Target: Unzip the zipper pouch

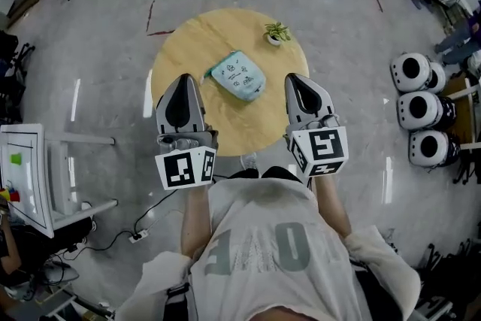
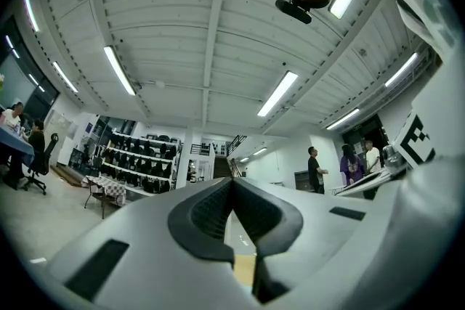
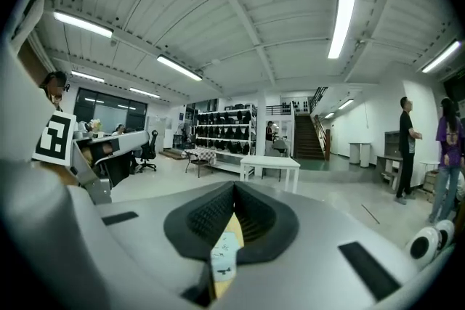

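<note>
We held the left gripper (image 1: 183, 79) and the right gripper (image 1: 293, 79) with jaws pressed together. The zipper pouch (image 1: 237, 76) lay between their tips, its small print unreadable.

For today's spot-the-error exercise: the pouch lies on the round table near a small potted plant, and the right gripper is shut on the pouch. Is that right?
Not quite. The right gripper is shut, but on nothing: the head view shows it apart from the pouch. The pouch does lie on the round table near the small potted plant.
</note>
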The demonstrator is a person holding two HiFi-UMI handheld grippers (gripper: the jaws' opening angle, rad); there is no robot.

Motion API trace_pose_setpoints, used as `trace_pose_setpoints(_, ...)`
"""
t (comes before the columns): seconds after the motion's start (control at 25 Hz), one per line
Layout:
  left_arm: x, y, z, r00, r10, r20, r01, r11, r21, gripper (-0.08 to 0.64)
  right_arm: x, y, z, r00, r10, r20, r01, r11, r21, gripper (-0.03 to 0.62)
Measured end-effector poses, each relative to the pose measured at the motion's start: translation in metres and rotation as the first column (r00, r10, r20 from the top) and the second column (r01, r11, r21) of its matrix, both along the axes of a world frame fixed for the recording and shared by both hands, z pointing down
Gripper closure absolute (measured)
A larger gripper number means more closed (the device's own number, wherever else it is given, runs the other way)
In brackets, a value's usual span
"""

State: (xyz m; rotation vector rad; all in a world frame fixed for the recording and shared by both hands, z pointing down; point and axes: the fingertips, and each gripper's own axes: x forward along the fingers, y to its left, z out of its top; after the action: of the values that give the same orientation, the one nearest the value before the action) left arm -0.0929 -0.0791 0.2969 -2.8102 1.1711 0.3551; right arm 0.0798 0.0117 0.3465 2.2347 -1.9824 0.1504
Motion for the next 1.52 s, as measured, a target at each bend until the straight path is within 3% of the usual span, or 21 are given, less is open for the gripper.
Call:
trace_pose_setpoints(0.32,0.019,-0.046,0.009,0.999,-0.024,0.035,0.025,1.000,-0.015,0.534,0.015,-0.063,0.014,0.998,-0.053,0.023,0.054,0.998,-0.044,0.563)
trace_pose_setpoints(0.72,0.040,-0.071,0.030,0.991,-0.113,0.078,0.117,0.992,-0.052,0.534,0.039,-0.111,0.035,0.986,-0.159,0.053,0.163,0.984,-0.079,0.564)
trace_pose_setpoints(1.0,0.054,-0.085,0.027,0.983,-0.168,0.080,0.173,0.983,-0.056,0.534,0.048,-0.138,0.043,0.968,-0.239,0.081,0.246,0.965,-0.087,0.563)
trace_pose_setpoints(1.16,0.060,-0.087,0.033,0.980,-0.181,0.087,0.187,0.980,-0.066,0.534,0.046,-0.154,0.053,0.940,-0.307,0.150,0.322,0.943,-0.084,0.561)
trace_pose_setpoints(1.2,0.060,-0.087,0.036,0.979,-0.184,0.088,0.191,0.979,-0.068,0.534,0.043,-0.159,0.058,0.926,-0.331,0.180,0.350,0.932,-0.090,0.544)
trace_pose_setpoints(1.28,0.059,-0.088,0.039,0.977,-0.194,0.089,0.201,0.977,-0.072,0.534,0.037,-0.170,0.070,0.898,-0.368,0.242,0.402,0.909,-0.110,0.418)
trace_pose_setpoints(1.44,0.053,-0.089,0.046,0.971,-0.217,0.098,0.226,0.971,-0.083,0.533,0.030,-0.192,0.113,0.845,-0.381,0.376,0.472,0.861,-0.188,0.338)
trace_pose_setpoints(1.52,0.050,-0.092,0.051,0.967,-0.232,0.108,0.242,0.966,-0.093,0.534,0.029,-0.204,0.142,0.822,-0.356,0.444,0.493,0.836,-0.241,0.329)
